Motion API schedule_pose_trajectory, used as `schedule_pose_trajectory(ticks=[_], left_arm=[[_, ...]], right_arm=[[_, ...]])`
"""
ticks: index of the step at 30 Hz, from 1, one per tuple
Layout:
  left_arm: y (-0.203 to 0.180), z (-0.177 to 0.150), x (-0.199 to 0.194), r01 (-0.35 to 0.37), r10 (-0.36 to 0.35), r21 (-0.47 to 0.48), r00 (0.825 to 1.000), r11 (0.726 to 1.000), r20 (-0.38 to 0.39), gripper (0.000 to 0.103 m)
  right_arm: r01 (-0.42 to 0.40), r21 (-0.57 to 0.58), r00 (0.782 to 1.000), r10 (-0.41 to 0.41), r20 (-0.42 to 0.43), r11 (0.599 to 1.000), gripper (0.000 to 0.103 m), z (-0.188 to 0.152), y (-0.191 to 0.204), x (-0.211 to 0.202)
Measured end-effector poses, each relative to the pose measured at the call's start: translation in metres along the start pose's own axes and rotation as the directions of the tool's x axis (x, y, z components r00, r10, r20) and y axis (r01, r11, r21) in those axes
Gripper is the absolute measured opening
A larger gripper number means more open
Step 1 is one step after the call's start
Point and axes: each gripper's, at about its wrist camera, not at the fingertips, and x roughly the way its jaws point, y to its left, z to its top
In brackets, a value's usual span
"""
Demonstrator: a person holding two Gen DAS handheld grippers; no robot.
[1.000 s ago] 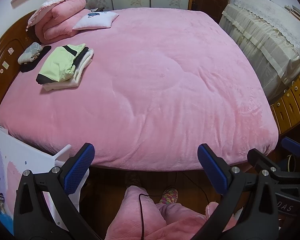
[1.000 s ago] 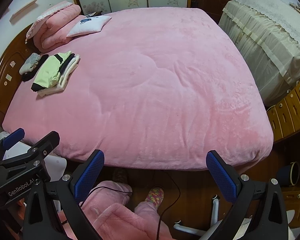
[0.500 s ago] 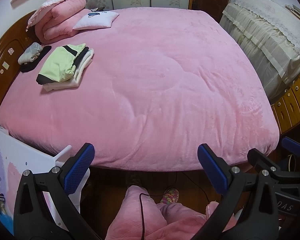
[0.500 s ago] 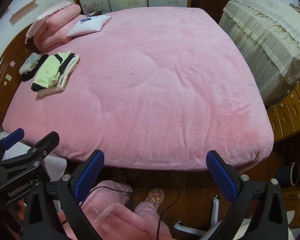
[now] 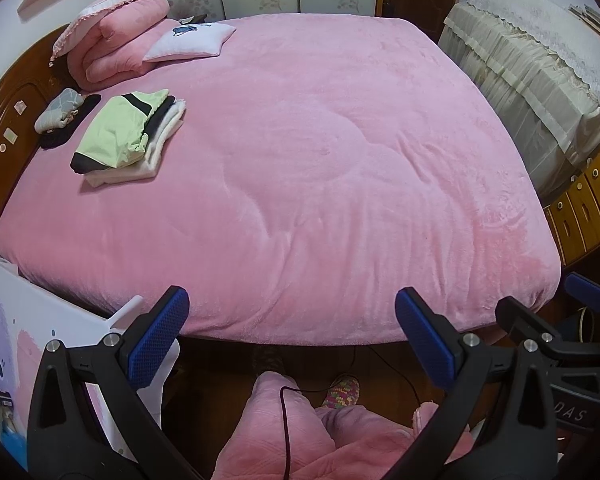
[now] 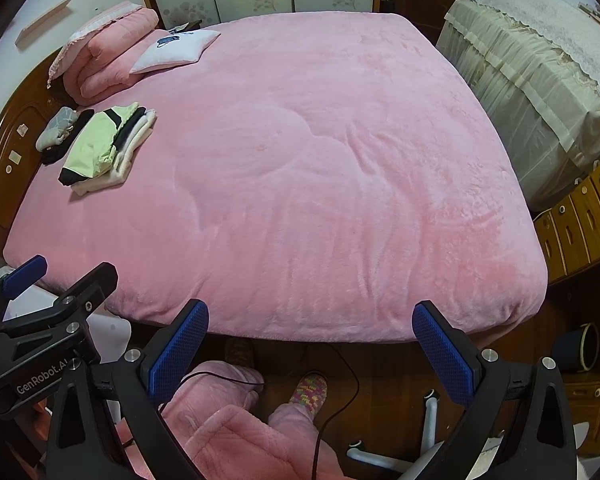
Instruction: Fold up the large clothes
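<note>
The pink bedspread lies open across its middle; folded clothes occupy the far-left corner.

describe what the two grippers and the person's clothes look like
Both the left gripper and the right gripper have black angular frames with silver screws and blue textured pads. White "GenRobot.AI" lettering marks the left gripper's body in the right wrist view. The person wears fluffy pink clothing, a multicoloured knitted slipper, with a thin dark cable trailing.

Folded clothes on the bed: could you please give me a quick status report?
Left hand-held gripper open, empty. Right hand-held gripper open, empty. Folded clothes stacked near the headboard. Nothing in the way on the pink bedspread.
</note>
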Motion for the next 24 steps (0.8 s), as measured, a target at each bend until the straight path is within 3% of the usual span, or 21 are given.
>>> schedule_pose_trajectory(ticks=[24], left_arm=[[0.012,0.022,0.014,-0.020,0.020,0.043,1.000,0.999,-0.007,0.102]], right_arm=[[-0.030,0.000,0.999,0.030,-0.011,1.000,0.103,0.016,-0.025,0.016]])
